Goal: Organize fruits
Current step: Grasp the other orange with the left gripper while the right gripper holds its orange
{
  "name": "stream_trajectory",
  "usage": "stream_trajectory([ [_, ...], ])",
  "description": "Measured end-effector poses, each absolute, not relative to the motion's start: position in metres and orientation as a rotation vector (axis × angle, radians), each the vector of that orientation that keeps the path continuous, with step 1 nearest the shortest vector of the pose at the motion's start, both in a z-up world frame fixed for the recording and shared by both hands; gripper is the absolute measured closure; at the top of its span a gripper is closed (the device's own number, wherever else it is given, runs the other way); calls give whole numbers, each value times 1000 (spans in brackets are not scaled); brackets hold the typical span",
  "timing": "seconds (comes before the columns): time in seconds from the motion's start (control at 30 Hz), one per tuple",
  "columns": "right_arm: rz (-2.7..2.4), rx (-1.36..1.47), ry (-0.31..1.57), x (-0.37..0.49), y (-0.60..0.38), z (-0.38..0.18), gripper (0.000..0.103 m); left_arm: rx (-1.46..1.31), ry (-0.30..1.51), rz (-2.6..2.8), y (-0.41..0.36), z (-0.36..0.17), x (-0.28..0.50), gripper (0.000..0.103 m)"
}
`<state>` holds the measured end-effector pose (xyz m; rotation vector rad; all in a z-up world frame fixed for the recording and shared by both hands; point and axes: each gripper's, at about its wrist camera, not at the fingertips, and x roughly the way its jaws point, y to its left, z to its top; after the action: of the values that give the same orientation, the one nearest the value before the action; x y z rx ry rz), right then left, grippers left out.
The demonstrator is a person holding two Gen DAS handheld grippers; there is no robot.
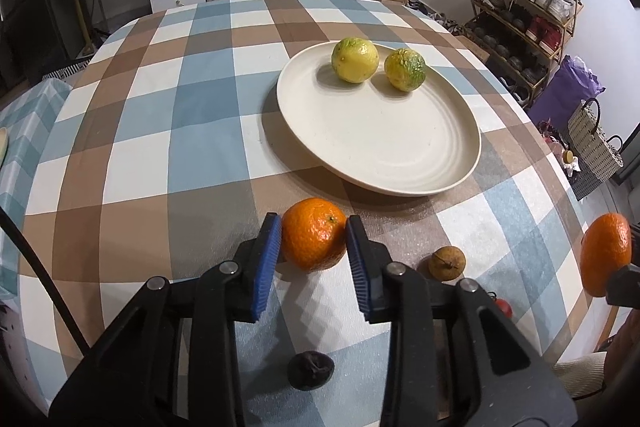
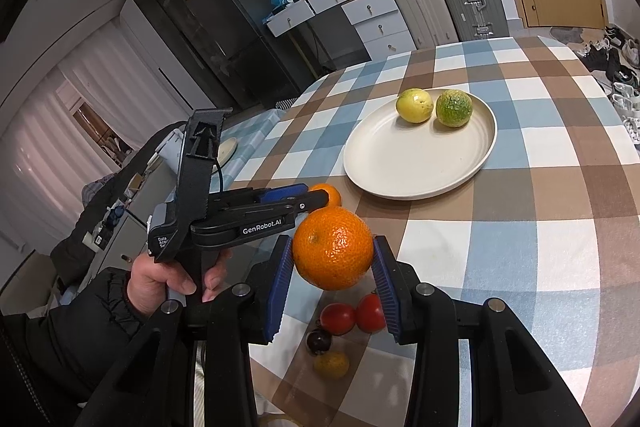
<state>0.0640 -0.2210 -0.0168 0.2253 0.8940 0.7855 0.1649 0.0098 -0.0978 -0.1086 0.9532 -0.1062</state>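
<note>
Left gripper (image 1: pixel 313 241) angled steeply down, pads closed on an orange; right gripper (image 2: pixel 333 259) clamps another, raised.

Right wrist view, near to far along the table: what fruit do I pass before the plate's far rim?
Small yellow fruit → dark fruit → two tomatoes → orange in the right tool → orange in the left tool → plate → two green-yellow fruits.

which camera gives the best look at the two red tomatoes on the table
The right wrist view: both red tomatoes lie in plain sight below the held orange. The left wrist view shows only a red sliver behind its gripper's finger.
</note>
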Motion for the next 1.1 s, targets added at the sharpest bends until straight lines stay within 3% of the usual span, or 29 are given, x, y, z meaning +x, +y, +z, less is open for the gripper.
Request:
stream_trajectory([
  [0.47,778,234,896,62,-223,-19,62,-183,987,-114,17,-107,174,67],
  [0.6,778,234,896,62,-223,-19,62,-195,978,-124,18,-102,172,72],
  [0.63,777,234,896,62,-223,-19,62,-200,962,-111,20,-98,170,77],
  [0.67,777,237,896,62,-223,-19,62,-201,945,-100,22,-94,168,92],
  [0.7,777,240,896,62,-223,-19,62,-197,916,-83,23,-86,165,100],
  [1.1,764,249,924,67,-220,-23,62,-213,935,-154,21,-91,168,96],
])
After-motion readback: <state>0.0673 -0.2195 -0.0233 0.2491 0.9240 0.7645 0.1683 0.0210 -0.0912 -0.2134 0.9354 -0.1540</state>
